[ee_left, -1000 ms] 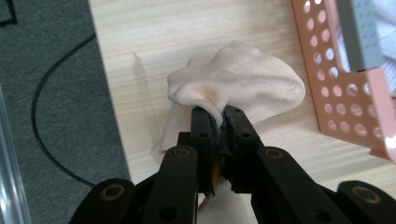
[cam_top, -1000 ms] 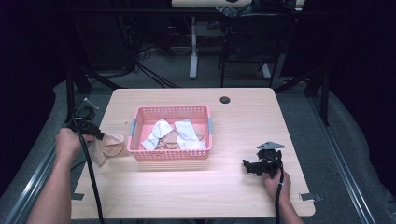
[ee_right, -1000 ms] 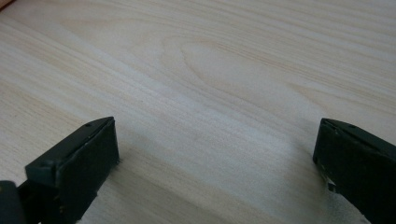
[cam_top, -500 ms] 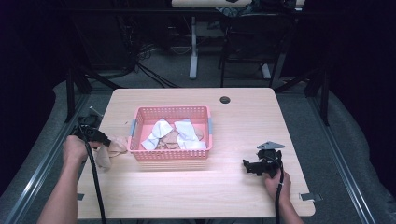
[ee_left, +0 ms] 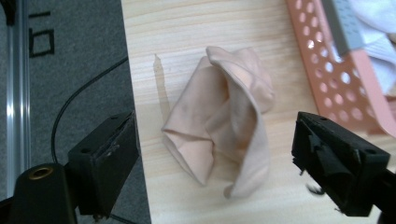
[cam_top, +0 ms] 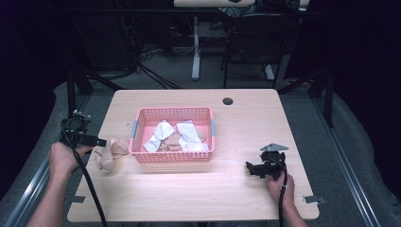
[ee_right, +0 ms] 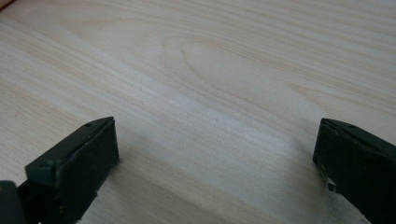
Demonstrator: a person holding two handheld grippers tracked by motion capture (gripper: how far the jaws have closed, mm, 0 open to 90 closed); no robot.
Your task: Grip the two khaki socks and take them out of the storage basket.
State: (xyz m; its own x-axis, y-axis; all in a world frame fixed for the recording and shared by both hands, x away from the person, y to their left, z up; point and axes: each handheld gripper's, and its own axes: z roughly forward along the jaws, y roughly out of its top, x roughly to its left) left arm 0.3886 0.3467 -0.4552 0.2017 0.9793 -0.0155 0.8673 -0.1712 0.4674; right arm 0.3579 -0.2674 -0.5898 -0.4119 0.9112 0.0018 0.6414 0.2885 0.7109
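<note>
Your left claw (cam_top: 97,141) sits at the tabletop's (cam_top: 246,189) left edge, hand low behind it, pointing toward the pink basket (cam_top: 173,159). Its jaws have just been opening and now stand wide, nothing pressed between them. The beige cloth (ee_left: 223,122) lies crumpled on the wood just ahead of that claw, between the jaw tips, beside the basket wall. Your right claw (cam_top: 249,168) rests low, well apart from the cloth, jaws spread over bare wood. The basket's white cloths (cam_top: 176,136) are partly hidden by its rim.
</note>
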